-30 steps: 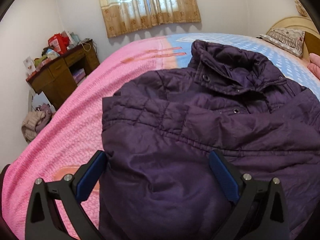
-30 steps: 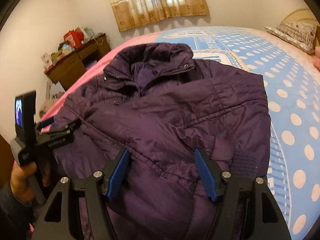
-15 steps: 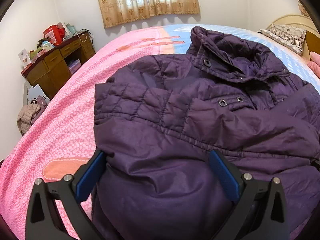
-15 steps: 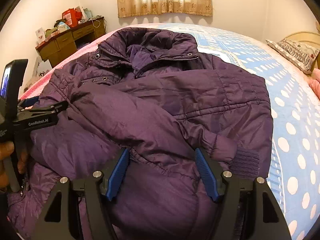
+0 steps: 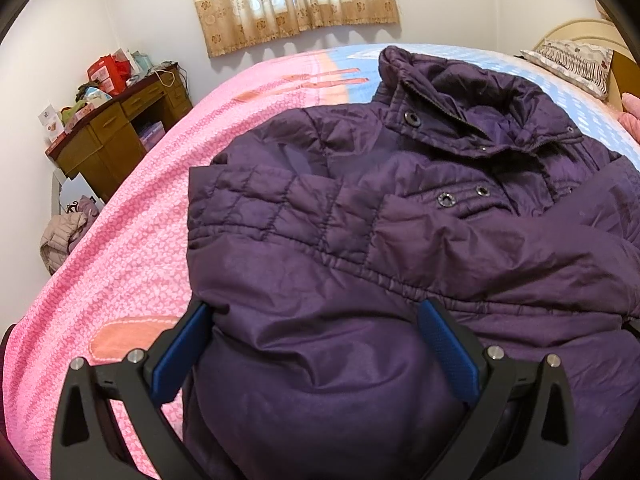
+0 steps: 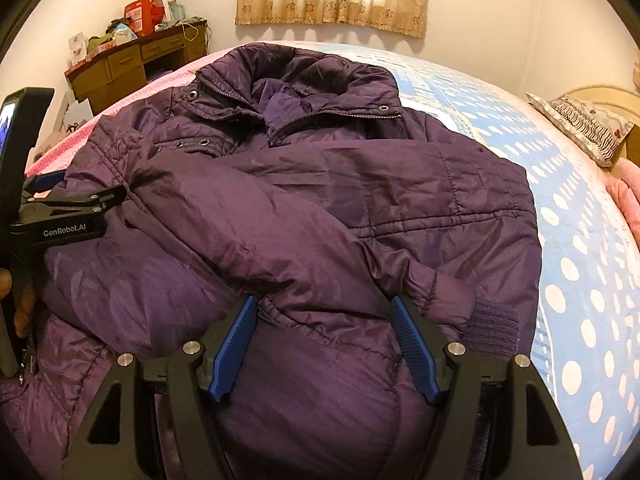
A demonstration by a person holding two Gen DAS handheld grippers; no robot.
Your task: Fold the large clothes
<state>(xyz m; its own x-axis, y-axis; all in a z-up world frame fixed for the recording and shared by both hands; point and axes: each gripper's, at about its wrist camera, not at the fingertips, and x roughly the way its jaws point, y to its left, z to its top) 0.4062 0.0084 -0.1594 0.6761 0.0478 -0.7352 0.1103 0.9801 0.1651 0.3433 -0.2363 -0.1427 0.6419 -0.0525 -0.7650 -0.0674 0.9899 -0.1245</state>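
Left wrist view first: the left gripper (image 5: 312,344) hangs low over the purple jacket (image 5: 400,240), jaws spread wide, blue pads either side of a puffy bulge of the lower body, gripping nothing. The jacket lies on the bed (image 5: 132,248), collar (image 5: 452,92) pointing away toward the curtain (image 5: 296,0). Its near-left edge sits on the pink part of the spread, and a quilted sleeve is already laid across the chest. Off to the left, a cluttered wooden desk (image 5: 116,136) against the wall; a patterned pillow (image 5: 572,64) far right.

Over to the right wrist view: the right gripper (image 6: 324,348) is likewise wide apart and empty, poised just above the jacket's lower front. From here the other sleeve runs diagonally across the body, its ribbed cuff (image 6: 494,324) just right of the pads. The jacket's right side rests on the blue dotted part of the bedspread. The left gripper shows at the left edge of the frame, down by the jacket's side.

My read: sleeves are in, so the step in hand looks like taking the bottom half. Next move calls for both claws to drop to the hem, pinch a firm bite of that slippery padded fabric, then carry it up toward the collar together. Lift unevenly and the crossed sleeves may slide out.
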